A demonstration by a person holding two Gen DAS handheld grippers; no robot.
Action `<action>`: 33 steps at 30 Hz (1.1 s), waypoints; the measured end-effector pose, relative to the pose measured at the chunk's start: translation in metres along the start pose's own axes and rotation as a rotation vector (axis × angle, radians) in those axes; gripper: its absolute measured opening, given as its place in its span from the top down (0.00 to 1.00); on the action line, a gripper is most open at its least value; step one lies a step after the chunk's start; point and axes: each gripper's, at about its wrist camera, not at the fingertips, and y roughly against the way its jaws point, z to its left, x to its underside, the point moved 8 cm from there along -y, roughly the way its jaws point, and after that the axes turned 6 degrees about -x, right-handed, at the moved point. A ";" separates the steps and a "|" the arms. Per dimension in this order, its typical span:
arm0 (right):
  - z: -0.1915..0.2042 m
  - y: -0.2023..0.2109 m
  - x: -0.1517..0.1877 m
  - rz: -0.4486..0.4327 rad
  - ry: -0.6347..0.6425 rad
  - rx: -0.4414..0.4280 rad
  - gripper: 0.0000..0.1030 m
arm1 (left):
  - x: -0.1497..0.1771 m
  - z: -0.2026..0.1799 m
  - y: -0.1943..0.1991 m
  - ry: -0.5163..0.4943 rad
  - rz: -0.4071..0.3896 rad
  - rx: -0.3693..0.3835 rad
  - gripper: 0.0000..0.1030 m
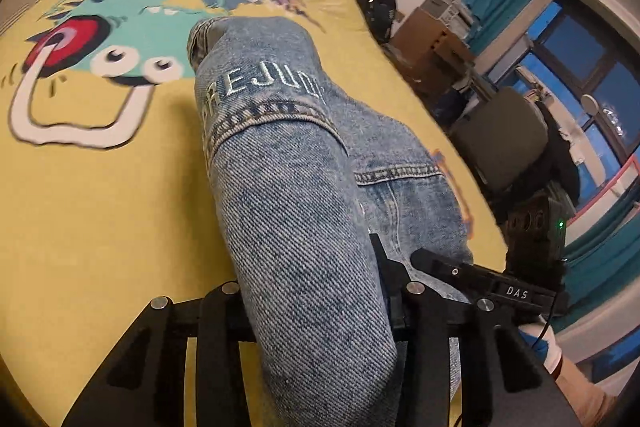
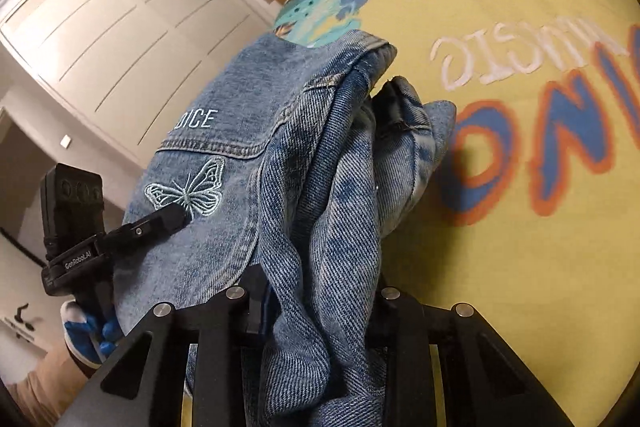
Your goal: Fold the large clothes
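One pair of stonewashed blue jeans [image 1: 304, 187], heavy twill with pale double stitching along the seams, is bunched up off a bed spread with a soft yellow cover [image 1: 100, 207] that carries a cartoon print in teal, red, orange and white. The left gripper [image 1: 316, 307] has its black jaws clamped on a thick roll of the denim, which swells up between them and hides the fingertips. White embroidered letters across the waist read "REJUD" before the fabric curves away. From the other side the right gripper [image 2: 316, 311] is likewise closed on a rumpled, rope-like gather of the same jeans [image 2: 320, 227], the folds hanging in deep creases. Here the embroidery reads "DICE", and below it sits one pale outlined butterfly [image 2: 188, 193] stitched on a back pocket. The other tool shows in each view, a boxy black body marked "DAS" on one and "GenRobot.AI" on the other, gripped by a hand in a blue and white glove [image 2: 86, 333]. Big white letters on the cover spell "MUSIC" upside down, above fat blue letters edged in orange. Behind stand white panelled wardrobe doors [image 2: 120, 27] and teal curtains.
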 end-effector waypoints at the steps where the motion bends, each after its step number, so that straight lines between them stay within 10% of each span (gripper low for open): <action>1: -0.004 -0.008 0.006 0.020 -0.012 0.010 0.70 | 0.004 0.003 -0.006 0.004 0.014 -0.014 0.65; 11: -0.064 0.020 0.036 -0.012 -0.145 0.092 0.32 | 0.059 0.027 -0.021 0.050 0.065 -0.131 0.48; 33: 0.014 0.144 0.113 -0.085 0.049 0.343 0.30 | 0.134 -0.044 0.091 -0.059 -0.048 -0.442 0.28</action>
